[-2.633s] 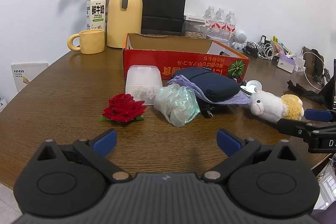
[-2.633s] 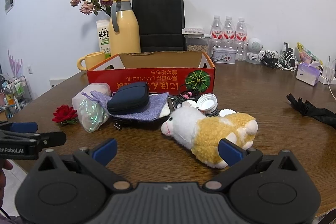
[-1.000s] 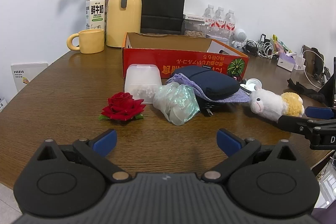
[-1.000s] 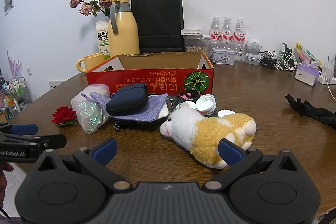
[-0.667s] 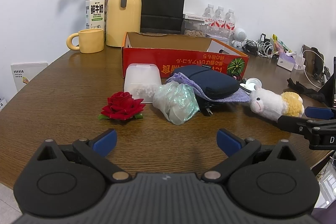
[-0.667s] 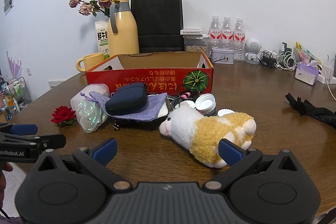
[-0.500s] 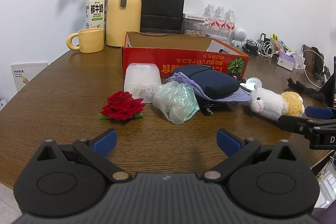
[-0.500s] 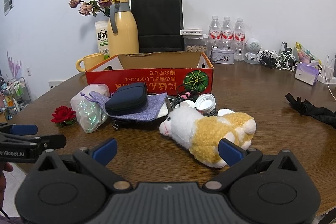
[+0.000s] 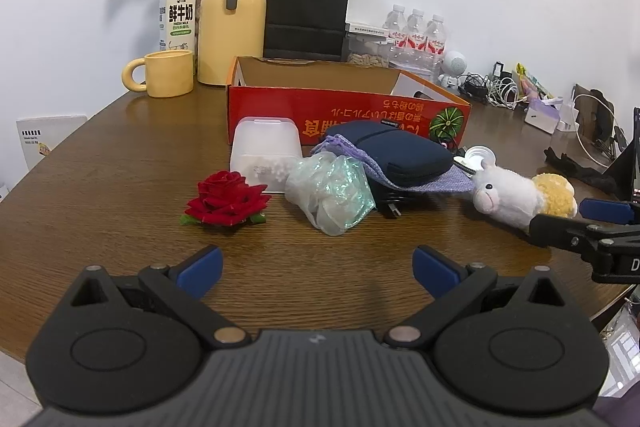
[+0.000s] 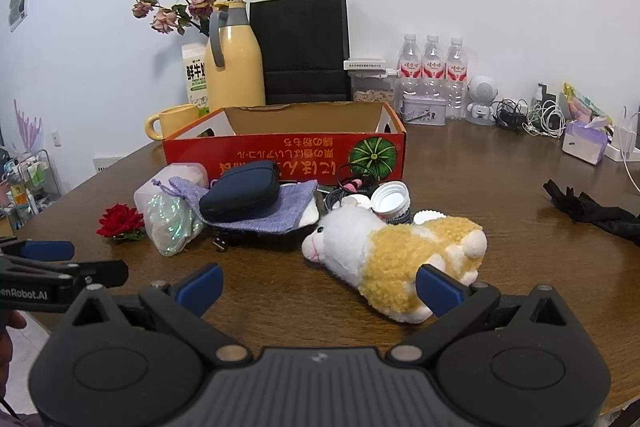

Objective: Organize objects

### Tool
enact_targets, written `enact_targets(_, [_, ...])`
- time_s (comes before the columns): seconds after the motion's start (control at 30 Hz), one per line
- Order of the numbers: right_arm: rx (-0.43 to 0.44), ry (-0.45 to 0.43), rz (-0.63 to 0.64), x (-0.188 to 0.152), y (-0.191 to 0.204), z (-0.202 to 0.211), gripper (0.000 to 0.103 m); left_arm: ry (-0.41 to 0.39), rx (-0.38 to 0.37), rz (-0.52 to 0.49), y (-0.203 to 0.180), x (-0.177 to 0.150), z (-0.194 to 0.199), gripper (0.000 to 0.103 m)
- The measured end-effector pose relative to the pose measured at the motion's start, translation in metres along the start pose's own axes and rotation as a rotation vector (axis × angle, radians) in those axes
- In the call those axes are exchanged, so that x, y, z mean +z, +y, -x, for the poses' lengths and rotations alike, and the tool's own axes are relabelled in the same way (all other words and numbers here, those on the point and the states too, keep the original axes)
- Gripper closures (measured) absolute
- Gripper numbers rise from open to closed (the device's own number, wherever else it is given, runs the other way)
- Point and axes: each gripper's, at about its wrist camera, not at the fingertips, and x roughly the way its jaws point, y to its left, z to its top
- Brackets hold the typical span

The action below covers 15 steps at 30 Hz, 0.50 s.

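A red open cardboard box (image 9: 344, 115) (image 10: 288, 155) stands mid-table. In front of it lie a red fabric rose (image 9: 226, 197) (image 10: 120, 221), a white lidded container (image 9: 266, 151), a crinkly clear bag (image 9: 334, 191) (image 10: 170, 223), a navy pouch (image 9: 400, 155) (image 10: 242, 195) on a purple knit bag (image 10: 280, 213), bottle caps (image 10: 390, 201) and a white-and-yellow plush sheep (image 9: 520, 197) (image 10: 396, 255). My left gripper (image 9: 316, 269) is open, short of the rose and bag. My right gripper (image 10: 320, 287) is open, its right fingertip (image 10: 438, 291) beside the sheep's rump.
At the back stand a yellow mug (image 9: 162, 73), a milk carton (image 9: 178, 15), a yellow jug (image 9: 232, 15) with dried roses, a black paper bag (image 9: 306, 3) and water bottles (image 10: 434, 67). Cables and a tissue pack (image 10: 584, 143) sit far right. A black cloth (image 10: 592, 211) lies right.
Almost nothing has moved; both grippers stay open and hover in place with only a slight drift of the views.
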Motion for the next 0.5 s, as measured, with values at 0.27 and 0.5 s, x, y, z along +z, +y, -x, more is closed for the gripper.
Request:
enact_targets(0.27, [-0.044, -0.09, 0.056, 0.003, -0.017, 0.004, 0.0, -0.003, 0.017, 0.0, 0.001, 0.005, -0.003, 0.0])
enact_targets(0.5, [0.019, -0.097, 0.139, 0.008, -0.057, -0.01, 0.0, -0.015, 0.056, 0.013, 0.006, 0.015, -0.007, 0.0])
